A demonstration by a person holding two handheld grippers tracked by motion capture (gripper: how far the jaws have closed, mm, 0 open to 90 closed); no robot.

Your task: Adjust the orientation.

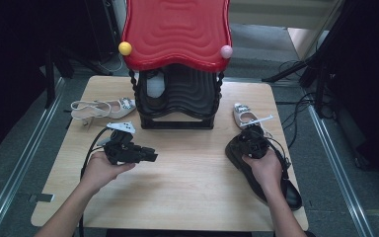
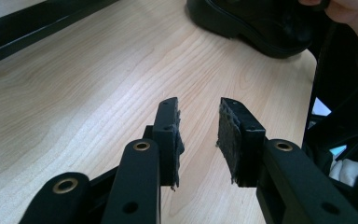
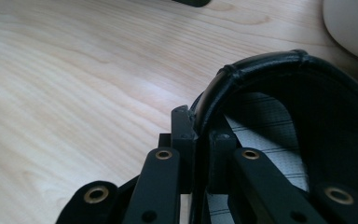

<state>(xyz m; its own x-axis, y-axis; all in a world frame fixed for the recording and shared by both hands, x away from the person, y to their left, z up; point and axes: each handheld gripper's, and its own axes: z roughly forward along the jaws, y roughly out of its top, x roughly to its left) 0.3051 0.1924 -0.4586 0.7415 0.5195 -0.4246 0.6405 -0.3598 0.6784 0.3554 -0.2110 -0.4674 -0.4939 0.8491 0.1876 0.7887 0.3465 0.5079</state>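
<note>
A black leather shoe (image 1: 290,193) lies on the wooden table (image 1: 187,173) at the right. My right gripper (image 1: 252,147) is shut on its padded collar rim (image 3: 261,63); one jaw sits outside the rim and the other inside, over the striped lining. At the left, my left gripper (image 1: 152,154) is held just above the table, pointing right. Its jaws stand open with nothing between the worn pads (image 2: 227,135), and the black shoe (image 2: 251,23) lies farther ahead of it.
A shoe rack with a red wavy top shelf (image 1: 177,29) and a black lower shelf (image 1: 185,96) stands at the back centre. A beige slingback heel (image 1: 103,108) lies left of it and a white flat shoe (image 1: 244,116) lies right, close behind the black shoe.
</note>
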